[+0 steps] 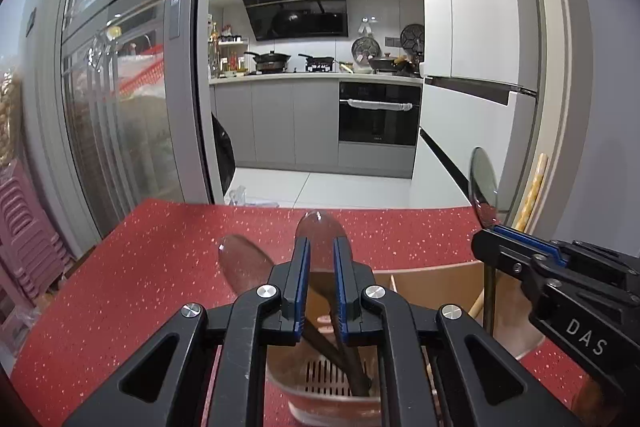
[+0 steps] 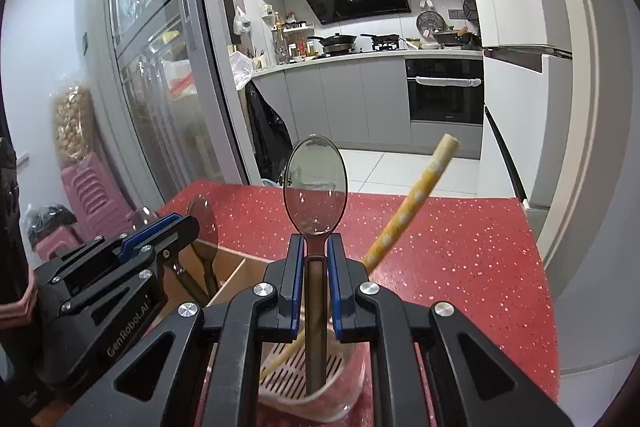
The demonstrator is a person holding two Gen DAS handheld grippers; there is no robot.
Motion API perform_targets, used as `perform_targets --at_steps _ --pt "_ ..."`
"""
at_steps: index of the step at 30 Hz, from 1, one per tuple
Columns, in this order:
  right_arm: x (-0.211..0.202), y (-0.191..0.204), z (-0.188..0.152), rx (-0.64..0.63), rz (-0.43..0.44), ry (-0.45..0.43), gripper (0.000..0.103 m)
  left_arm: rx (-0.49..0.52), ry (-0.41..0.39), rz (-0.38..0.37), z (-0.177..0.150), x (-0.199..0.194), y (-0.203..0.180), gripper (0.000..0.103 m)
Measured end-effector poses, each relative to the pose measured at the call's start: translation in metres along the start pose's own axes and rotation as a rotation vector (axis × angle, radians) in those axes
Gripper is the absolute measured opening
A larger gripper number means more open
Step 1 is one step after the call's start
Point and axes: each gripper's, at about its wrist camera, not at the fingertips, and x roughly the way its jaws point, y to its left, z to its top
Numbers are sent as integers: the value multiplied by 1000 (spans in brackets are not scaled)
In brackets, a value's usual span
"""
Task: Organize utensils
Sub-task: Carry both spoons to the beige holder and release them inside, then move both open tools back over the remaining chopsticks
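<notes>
There were three shiny metal spoons: two (image 1: pixel 320 239) (image 1: pixel 244 263) on the left and one (image 2: pixel 315 183) on the right. One yellow patterned chopstick (image 2: pixel 416 203) leaned at the right, one pink slotted plastic utensil holder (image 2: pixel 320 383) stood near, and two black grippers (image 1: pixel 320 291) (image 2: pixel 315 287) were present.

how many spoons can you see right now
3: one spoon clamped in the right gripper, one between the left gripper's fingers, one leaning free just left of it. More may be hidden.
</notes>
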Motion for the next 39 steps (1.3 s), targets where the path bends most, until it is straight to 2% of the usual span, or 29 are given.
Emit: perform_targets --at_steps 6,8,10,11,15,22,30,39 --pt "-3 -4 -7 16 15 57 14 -4 23 -20 -2 -16 4 37" --pt "-6 -5 -8 23 18 61 20 -2 38 -22 -4 -22 5 37" --pt "-10 -4 -7 33 40 64 44 -5 59 -30 -7 -29 6 37" --pt "-12 -3 -6 35 40 63 48 -7 67 -31 -8 -31 7 37" --pt "-26 1 -4 36 40 46 51 -21 110 -39 -18 -44 11 37" --pt "-52 3 -18 77 55 97 68 -6 209 -43 -45 -69 18 37" --pt "-71 9 -62 135 45 241 77 12 353 -20 -95 -100 29 37" --pt "-89 9 -104 207 28 363 78 -85 414 14 -133 -134 56 37"
